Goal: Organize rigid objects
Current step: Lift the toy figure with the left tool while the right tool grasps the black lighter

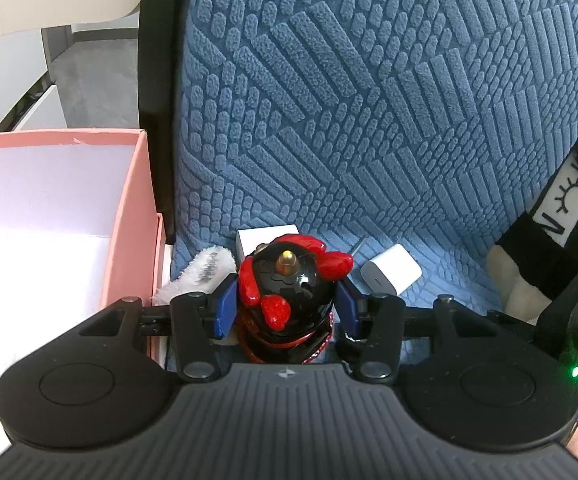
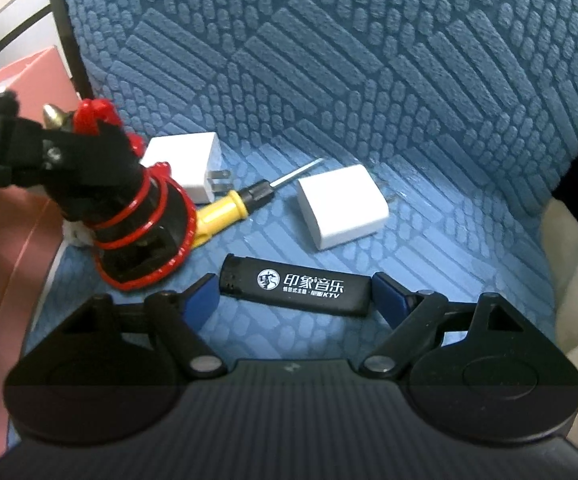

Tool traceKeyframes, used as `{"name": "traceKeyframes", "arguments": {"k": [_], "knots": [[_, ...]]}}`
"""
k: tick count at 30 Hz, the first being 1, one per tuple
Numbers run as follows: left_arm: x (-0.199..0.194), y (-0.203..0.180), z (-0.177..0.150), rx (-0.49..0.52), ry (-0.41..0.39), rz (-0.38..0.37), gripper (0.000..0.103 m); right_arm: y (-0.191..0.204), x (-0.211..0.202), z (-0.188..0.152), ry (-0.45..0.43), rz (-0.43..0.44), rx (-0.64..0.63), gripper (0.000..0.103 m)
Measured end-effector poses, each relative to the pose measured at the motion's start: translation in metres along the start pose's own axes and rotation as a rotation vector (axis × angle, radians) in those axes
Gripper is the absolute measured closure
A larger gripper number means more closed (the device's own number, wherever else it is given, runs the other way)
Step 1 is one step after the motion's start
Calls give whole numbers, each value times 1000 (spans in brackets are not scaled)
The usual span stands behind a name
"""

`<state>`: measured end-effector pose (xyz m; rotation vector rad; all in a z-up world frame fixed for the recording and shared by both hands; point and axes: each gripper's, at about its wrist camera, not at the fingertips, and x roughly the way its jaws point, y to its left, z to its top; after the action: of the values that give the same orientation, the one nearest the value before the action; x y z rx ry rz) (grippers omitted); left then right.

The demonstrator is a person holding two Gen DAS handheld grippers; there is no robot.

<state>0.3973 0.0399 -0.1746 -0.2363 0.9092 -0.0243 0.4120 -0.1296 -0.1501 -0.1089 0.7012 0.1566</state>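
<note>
- While gripped at its upper body by the left claw [image 1: 285, 304], the black-and-red figurine [image 1: 289, 292] is held near the left edge of the blue cushion [image 1: 369, 120], beside the pink box [image 1: 129, 220].
- Spread open, the right claw [image 2: 295, 292] is seen flanking the black lighter [image 2: 297, 290] lying on the cushion.
- Behind the lighter, two white chargers [image 2: 341, 212] and a yellow screwdriver [image 2: 229, 208] are shown.

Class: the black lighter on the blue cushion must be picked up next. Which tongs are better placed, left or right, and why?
Right. The right tongs are open and already straddle the lighter end to end, while the left tongs are occupied, shut on the black-and-red figurine.
</note>
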Motion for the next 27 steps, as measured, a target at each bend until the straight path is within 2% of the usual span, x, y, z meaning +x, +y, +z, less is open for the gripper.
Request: {"name": "traceKeyframes", "arguments": {"k": [10, 16, 21, 27], "knots": [[-16, -3, -18, 14, 1, -34, 46, -8, -33, -19, 14, -67, 10, 18], [-20, -7, -32, 26, 22, -44, 46, -7, -51, -44, 51, -37, 128, 18], [-25, -10, -45, 26, 41, -44, 46, 7, -62, -62, 41, -58, 84, 18], [-38, -22, -66, 77, 55, -46, 46, 1, -82, -83, 49, -70, 132, 18]]}}
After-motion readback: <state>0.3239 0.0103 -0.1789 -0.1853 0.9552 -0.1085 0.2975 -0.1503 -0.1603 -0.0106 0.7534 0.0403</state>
